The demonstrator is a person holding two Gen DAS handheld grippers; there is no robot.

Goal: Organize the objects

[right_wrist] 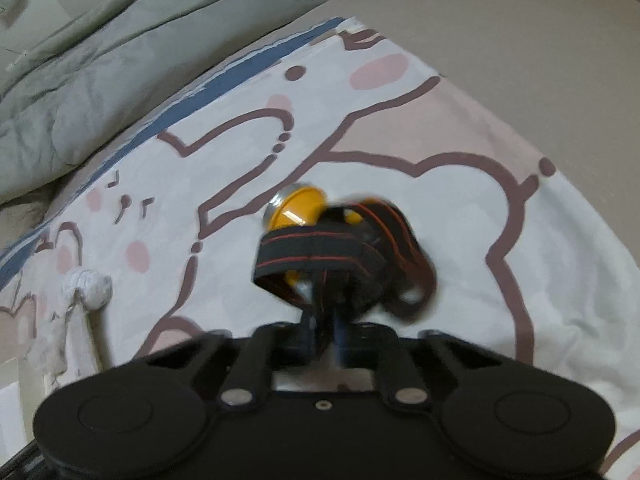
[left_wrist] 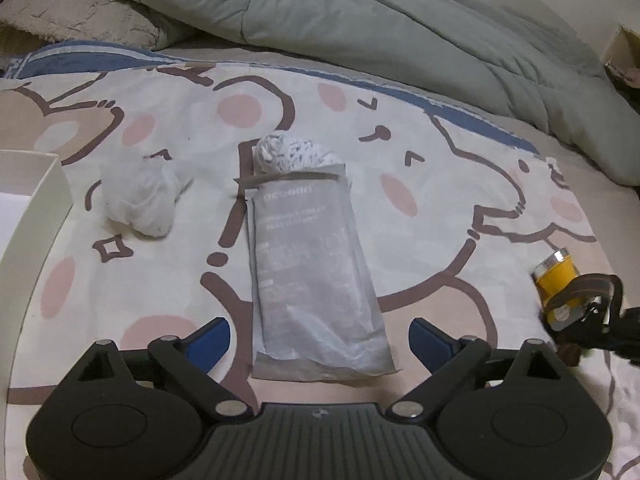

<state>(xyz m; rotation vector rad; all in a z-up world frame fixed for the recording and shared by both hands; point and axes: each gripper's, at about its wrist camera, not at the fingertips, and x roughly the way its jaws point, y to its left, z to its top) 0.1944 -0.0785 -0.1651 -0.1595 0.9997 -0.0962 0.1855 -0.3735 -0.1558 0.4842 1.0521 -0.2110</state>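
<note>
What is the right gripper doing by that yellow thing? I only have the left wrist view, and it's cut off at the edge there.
Observer: The right gripper is shut on a black strap, not on the yellow body.
Operator: Is the strap plain black?
Observer: No, thin red stripes run along it, and it lies bunched in loops over the yellow body.
Operator: What lies past it on the far side?
Observer: Only the cartoon-print blanket, then a plain beige sheet beyond its edge.
</note>
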